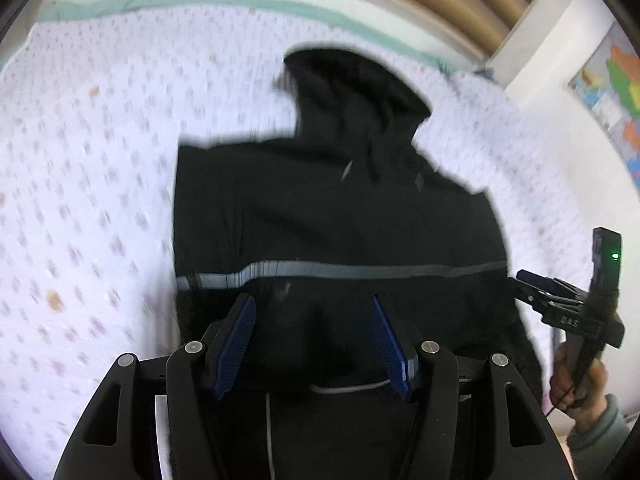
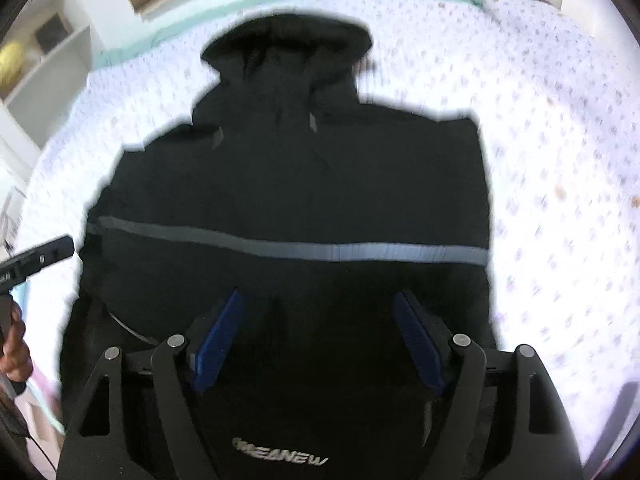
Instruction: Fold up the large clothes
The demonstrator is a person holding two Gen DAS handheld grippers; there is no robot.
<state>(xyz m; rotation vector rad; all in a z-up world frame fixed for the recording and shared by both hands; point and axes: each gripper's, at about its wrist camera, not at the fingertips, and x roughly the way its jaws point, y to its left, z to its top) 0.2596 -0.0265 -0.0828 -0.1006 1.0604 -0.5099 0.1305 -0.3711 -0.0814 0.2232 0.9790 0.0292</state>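
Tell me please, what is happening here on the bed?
A person holds one hand-held gripper in each hand above a black jacket spread on a bed, hood at the far end. The left hand-held gripper and the right hand-held gripper are both open, near the hem end, holding nothing. The sleeves seem already folded in. The pictures are blurred, so the grippers are probably moving.

Both tongs [image 1: 312, 304] [image 2: 320, 300] gape wide

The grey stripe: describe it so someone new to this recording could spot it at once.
A white bedspread with small purple dots fills the view, and a black hooded jacket lies flat on it. The grey stripe crosses the jacket from side to side, the only long pale band on the dark cloth.
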